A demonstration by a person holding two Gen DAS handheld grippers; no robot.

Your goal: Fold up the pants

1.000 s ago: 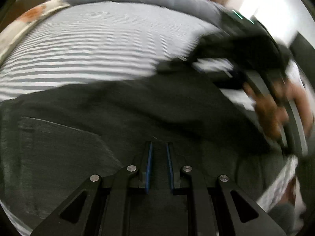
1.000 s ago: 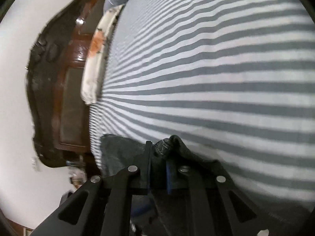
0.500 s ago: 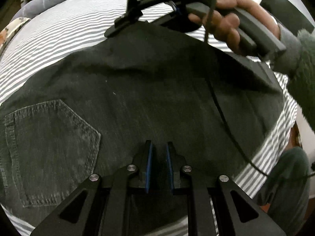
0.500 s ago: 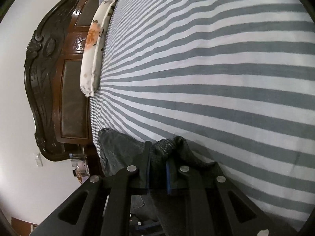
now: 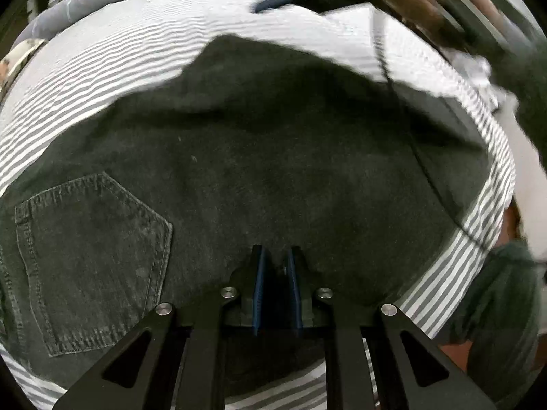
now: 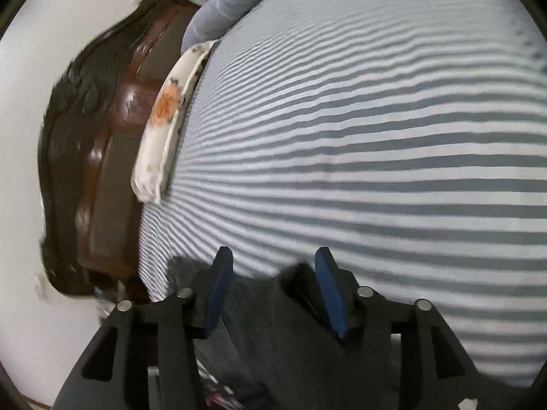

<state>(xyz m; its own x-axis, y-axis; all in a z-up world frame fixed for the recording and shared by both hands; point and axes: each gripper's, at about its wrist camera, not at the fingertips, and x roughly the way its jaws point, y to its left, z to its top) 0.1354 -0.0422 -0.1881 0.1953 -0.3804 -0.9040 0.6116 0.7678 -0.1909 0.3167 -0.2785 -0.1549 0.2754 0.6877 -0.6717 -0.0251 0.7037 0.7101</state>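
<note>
Across the striped bed (image 6: pixel 376 157), near its edge, lie our pants (image 5: pixel 273 177). Our left gripper (image 5: pixel 275 287) pinches denim; our right gripper (image 6: pixel 273 283) is opening, cloth slack between. We should release fully, then smooth.

I'm working in a home bedroom. Ahead of my right claw a wide bed in a grey-and-white striped sheet (image 6: pixel 376 157) runs to a carved dark brown wooden headboard (image 6: pixel 102 143) on the far left, with a white floral pillow (image 6: pixel 160 126) and a plain white wall (image 6: pixel 30 68) behind.
</note>
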